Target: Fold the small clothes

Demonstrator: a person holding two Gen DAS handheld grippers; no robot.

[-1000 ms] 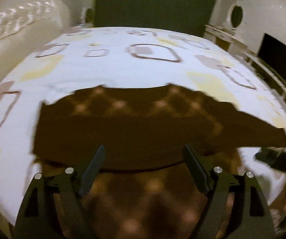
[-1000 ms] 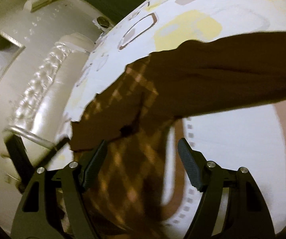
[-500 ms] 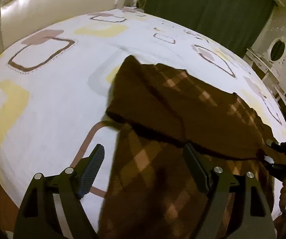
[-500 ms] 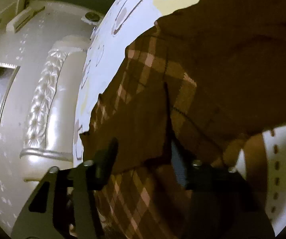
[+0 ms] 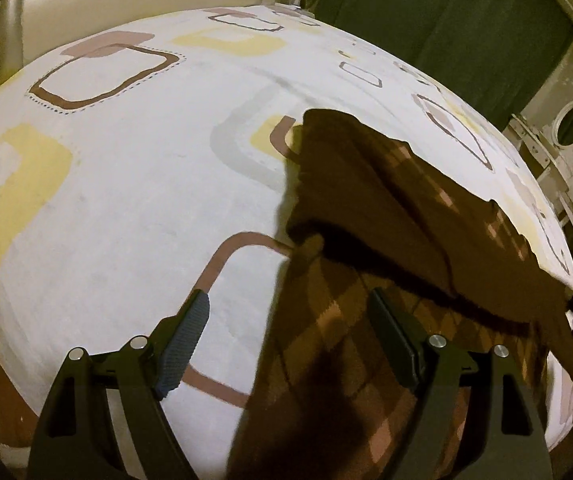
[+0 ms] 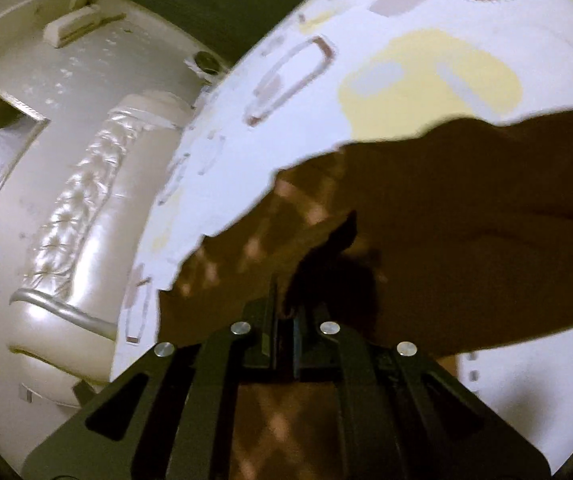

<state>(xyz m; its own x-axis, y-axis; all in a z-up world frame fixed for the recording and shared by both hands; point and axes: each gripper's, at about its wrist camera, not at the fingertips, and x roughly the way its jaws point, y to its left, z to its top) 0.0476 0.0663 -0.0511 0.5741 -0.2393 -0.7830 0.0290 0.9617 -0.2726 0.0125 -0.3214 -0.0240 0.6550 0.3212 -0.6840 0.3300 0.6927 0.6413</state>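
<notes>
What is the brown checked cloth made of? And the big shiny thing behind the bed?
The brown checked cloth looks like soft knit or woven fabric, matte: it drapes and creases, with a diamond pattern. The headboard looks like padded leather or imitation leather, glossy cream: it has buttoned tufts and bright highlights. Which kind, I cannot tell.

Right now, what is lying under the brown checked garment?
The patterned bedsheet lies under the brown checked garment; a printed brown outline runs beneath its edge. Anything else under the cloth is covered.
</notes>
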